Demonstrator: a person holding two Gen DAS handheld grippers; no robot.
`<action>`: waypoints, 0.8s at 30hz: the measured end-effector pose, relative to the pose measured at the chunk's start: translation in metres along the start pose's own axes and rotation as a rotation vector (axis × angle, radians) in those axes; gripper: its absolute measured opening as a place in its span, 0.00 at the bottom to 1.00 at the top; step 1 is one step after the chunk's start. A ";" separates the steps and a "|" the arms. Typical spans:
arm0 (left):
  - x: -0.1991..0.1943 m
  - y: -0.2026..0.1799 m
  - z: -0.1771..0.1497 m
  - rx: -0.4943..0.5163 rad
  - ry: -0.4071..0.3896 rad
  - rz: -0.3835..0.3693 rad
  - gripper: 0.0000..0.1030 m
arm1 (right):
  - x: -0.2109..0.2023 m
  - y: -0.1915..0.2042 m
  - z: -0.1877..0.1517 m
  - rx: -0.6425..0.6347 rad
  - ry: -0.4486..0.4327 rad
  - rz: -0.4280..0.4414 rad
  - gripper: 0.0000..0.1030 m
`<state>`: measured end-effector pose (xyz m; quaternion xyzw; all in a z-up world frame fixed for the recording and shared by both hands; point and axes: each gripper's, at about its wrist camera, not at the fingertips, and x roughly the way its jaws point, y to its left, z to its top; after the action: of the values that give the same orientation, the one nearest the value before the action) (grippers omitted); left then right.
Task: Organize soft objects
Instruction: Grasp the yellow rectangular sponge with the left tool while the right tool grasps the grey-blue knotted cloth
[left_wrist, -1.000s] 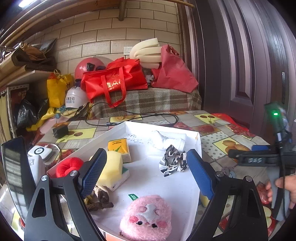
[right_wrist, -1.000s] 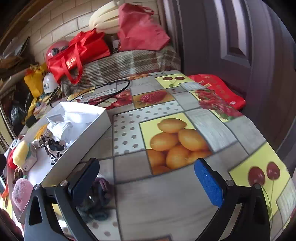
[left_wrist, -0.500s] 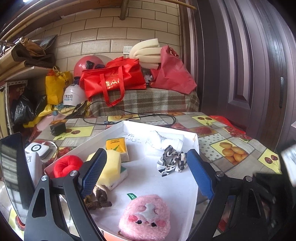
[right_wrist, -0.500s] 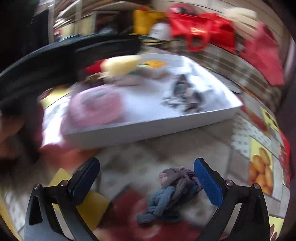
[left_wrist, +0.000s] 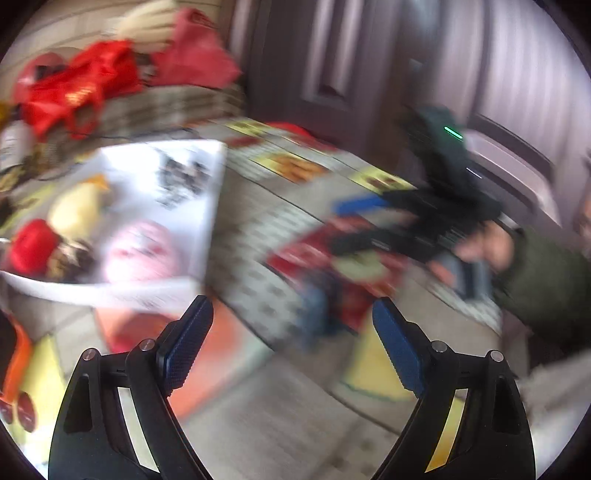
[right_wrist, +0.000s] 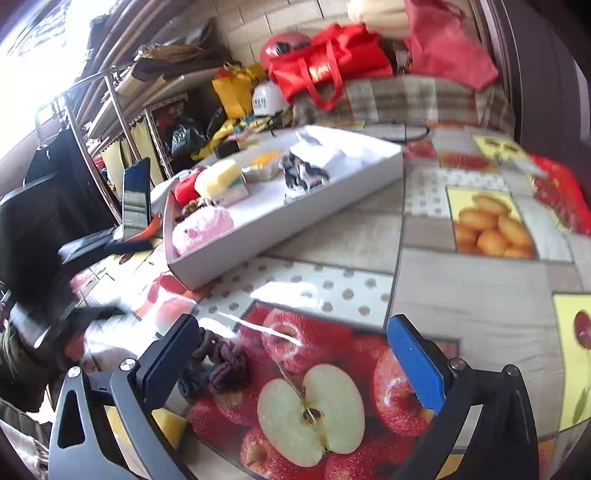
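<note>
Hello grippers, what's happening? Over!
Left gripper open, empty. Right gripper open, empty, low over the table. Bundled dark cloth beside its left finger, outside the white tray. Nothing blocking.

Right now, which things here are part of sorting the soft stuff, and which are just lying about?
Part of the job:
white tray
pink plush
yellow sponge
striped cloth
purple scrunchie, still out on the table
right gripper, open

Lying about:
red bag
white helmet
phone
</note>
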<state>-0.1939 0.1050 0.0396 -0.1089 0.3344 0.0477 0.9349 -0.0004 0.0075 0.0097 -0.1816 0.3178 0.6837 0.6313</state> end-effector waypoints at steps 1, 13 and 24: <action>0.001 -0.012 -0.004 0.031 0.029 -0.027 0.86 | 0.004 0.006 0.002 -0.026 0.010 0.013 0.99; 0.048 -0.056 -0.001 0.161 0.196 0.055 0.86 | 0.051 0.053 0.010 -0.243 0.164 -0.019 0.37; 0.064 -0.060 0.002 0.250 0.206 0.055 0.37 | 0.003 -0.028 0.005 0.014 0.046 -0.127 0.34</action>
<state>-0.1333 0.0483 0.0103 0.0131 0.4347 0.0201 0.9002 0.0271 0.0128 0.0056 -0.2128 0.3250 0.6358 0.6670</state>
